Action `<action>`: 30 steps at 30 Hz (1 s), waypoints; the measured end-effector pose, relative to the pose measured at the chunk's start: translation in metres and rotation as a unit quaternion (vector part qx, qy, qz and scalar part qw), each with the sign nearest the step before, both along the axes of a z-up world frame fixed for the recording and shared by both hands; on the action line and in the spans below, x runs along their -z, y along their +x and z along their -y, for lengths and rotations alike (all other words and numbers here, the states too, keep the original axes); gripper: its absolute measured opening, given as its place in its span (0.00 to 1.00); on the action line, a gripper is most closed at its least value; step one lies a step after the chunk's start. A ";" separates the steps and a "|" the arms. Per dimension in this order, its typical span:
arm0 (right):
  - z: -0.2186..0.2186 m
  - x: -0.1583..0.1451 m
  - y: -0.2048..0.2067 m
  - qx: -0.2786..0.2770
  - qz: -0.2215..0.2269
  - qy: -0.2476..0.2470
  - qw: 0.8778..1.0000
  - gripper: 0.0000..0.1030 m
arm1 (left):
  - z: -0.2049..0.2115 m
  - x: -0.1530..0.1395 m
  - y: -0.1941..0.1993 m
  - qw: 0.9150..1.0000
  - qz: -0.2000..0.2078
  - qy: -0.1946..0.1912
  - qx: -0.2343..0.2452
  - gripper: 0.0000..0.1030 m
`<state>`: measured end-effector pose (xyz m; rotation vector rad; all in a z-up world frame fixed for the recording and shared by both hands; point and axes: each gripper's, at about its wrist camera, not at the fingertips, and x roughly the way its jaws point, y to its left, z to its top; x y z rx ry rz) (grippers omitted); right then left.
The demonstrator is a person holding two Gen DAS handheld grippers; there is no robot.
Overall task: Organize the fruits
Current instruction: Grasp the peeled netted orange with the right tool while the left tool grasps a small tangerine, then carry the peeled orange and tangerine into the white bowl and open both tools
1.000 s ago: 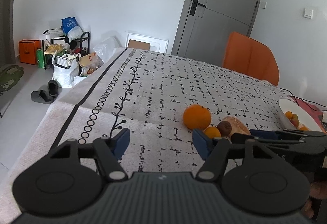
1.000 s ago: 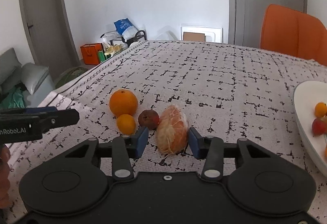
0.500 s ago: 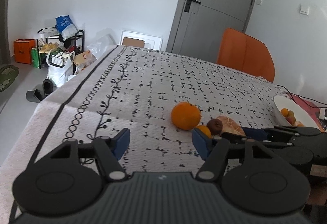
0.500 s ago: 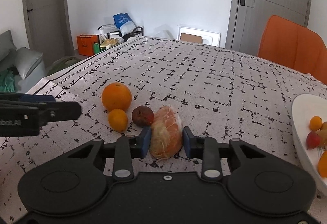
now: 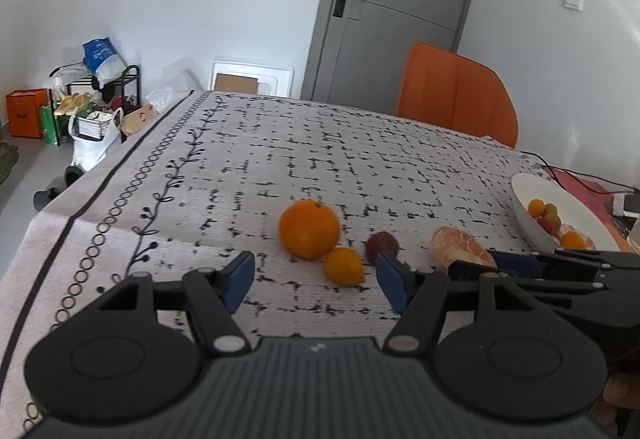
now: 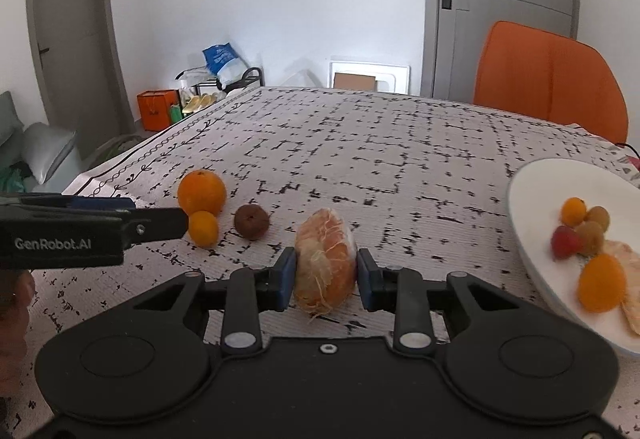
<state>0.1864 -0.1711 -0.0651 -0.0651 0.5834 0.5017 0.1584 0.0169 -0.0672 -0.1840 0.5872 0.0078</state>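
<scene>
Right gripper (image 6: 326,275) jaws are clamping the peeled, stringy orange fruit (image 6: 325,263) by its sides over the patterned cloth surface (image 6: 360,159); soft, squashy, needing light pressure. Left gripper (image 5: 314,279) jaws are standing half-wide, empty.

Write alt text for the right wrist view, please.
The right claw grips a peeled orange just above the patterned tablecloth. A white plate of fruit sits right; a large orange, small orange and brown fruit lie left.
</scene>
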 end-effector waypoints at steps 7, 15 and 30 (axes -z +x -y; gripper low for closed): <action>0.019 -0.003 -0.003 0.019 -0.002 0.018 1.000 0.29 | 0.012 0.004 0.008 1.000 -0.003 0.002 0.015 0.56; 0.035 -0.009 -0.009 0.031 0.003 0.030 0.999 0.29 | 0.020 0.008 0.015 1.000 -0.006 0.012 0.019 0.47; 0.064 -0.019 -0.018 0.065 0.018 0.050 0.997 0.29 | 0.031 -0.003 0.012 0.999 0.011 0.017 0.030 0.21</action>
